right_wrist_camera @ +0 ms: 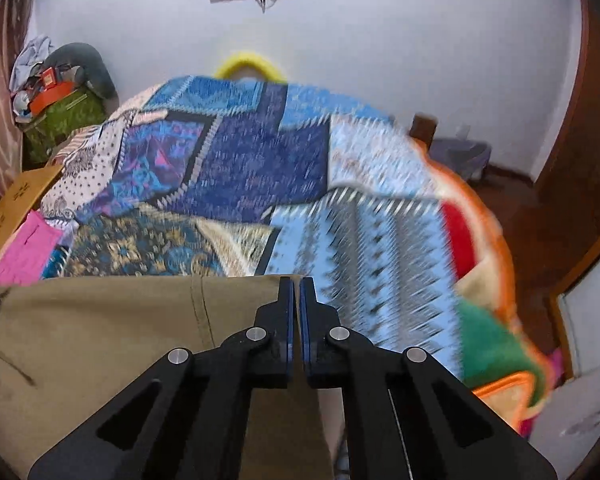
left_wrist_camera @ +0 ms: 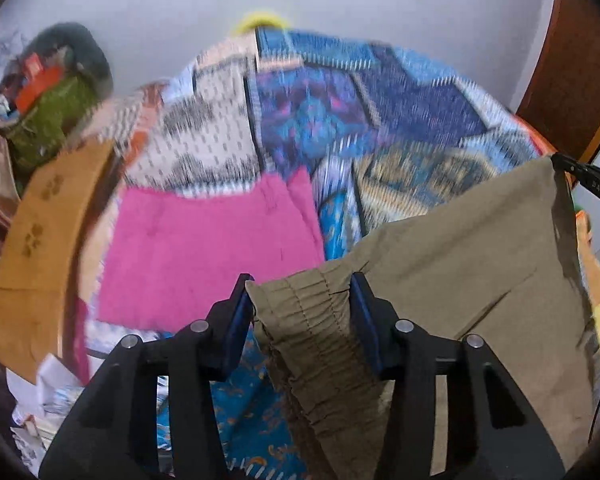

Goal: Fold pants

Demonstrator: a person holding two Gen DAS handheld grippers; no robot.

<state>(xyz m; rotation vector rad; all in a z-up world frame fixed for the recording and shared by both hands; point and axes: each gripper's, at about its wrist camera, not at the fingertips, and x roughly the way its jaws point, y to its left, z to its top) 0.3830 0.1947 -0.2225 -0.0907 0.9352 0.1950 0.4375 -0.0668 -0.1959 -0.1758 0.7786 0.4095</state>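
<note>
Olive-khaki pants [left_wrist_camera: 460,248] hang in the air above a bed, stretched between my two grippers. My left gripper [left_wrist_camera: 302,294] has the gathered elastic waistband [left_wrist_camera: 300,304] bunched between its blue pads; the fingers stand a little apart around the thick fabric. My right gripper [right_wrist_camera: 297,284] is shut tight on the pants' top edge [right_wrist_camera: 140,320]; it also shows at the far right of the left wrist view [left_wrist_camera: 580,176], pinching the other corner. The lower pants hang out of sight.
A patchwork blue quilt [right_wrist_camera: 260,168] covers the bed. Folded pink cloth [left_wrist_camera: 204,256] and an orange-brown cloth [left_wrist_camera: 40,240] lie at the bed's left. A cluttered green bag [right_wrist_camera: 60,116] stands by the wall; a wooden door [right_wrist_camera: 588,140] is at right.
</note>
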